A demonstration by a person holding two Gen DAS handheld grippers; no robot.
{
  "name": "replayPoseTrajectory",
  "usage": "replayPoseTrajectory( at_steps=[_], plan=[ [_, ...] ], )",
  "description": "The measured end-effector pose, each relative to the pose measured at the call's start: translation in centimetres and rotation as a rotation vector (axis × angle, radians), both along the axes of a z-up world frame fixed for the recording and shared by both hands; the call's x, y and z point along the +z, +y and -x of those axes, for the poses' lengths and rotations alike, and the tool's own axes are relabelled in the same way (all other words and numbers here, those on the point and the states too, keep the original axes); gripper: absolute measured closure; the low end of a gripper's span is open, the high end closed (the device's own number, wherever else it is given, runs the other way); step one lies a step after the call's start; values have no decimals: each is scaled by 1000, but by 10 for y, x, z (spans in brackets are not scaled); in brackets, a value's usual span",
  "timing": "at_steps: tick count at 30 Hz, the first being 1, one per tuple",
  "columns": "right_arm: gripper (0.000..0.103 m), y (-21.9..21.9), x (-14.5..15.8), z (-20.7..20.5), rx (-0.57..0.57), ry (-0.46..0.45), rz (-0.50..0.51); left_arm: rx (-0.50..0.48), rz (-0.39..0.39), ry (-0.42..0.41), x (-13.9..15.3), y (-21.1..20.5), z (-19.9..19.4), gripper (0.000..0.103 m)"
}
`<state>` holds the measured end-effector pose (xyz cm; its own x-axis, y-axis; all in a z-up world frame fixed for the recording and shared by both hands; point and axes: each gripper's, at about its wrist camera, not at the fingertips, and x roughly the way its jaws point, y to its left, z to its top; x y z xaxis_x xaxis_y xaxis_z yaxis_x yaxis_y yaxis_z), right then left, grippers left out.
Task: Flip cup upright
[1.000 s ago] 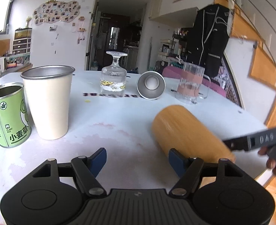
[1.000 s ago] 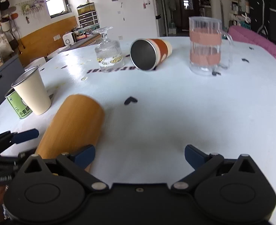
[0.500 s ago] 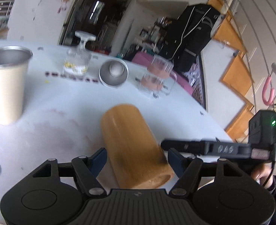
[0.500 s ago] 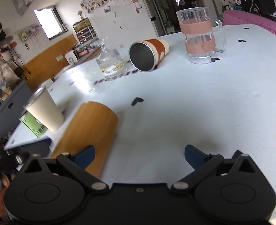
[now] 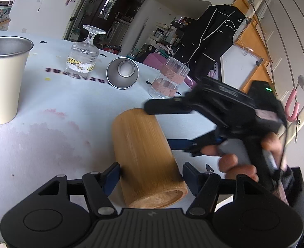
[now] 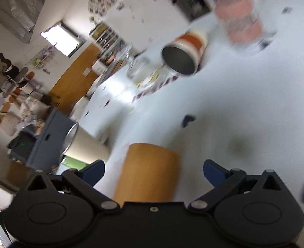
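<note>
Lying sideways between spread fingers of both left gripper [image 5: 151, 172] and right gripper [image 6: 153, 170]: bamboo cup [image 5: 146, 155], long axis pointing away from left gripper, mouth nearest it.

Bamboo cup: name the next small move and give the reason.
Probably shut the right tool on the bamboo cup. The cup lies on its side on the table, between that tool's open fingers; the left tool also straddles it, open.

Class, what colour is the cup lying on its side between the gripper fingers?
Golden-brown, with a bamboo-like grain: the cup shows best in the left wrist view.
</note>
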<state>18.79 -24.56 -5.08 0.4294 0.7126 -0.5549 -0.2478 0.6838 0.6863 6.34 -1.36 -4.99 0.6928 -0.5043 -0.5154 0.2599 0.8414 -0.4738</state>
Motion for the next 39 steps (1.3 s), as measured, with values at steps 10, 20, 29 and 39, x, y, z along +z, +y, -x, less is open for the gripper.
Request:
replayPoseTrajectory(
  at_steps=[10,20,29,39],
  plan=[
    [30,24,-6,-11,29,25,28,-31,-31,-57,1,-5,8,37],
    [32,40,60,80,74,-476,277,-94,-263,-283,-12,-38,30,37],
    [30,41,57,134,100,-653,412,-115,-348,-358,-32,-46,35,37],
    [25,41,19,129,85,-584,442,-85,-327,-362,-32,-39,40,30]
  ],
)
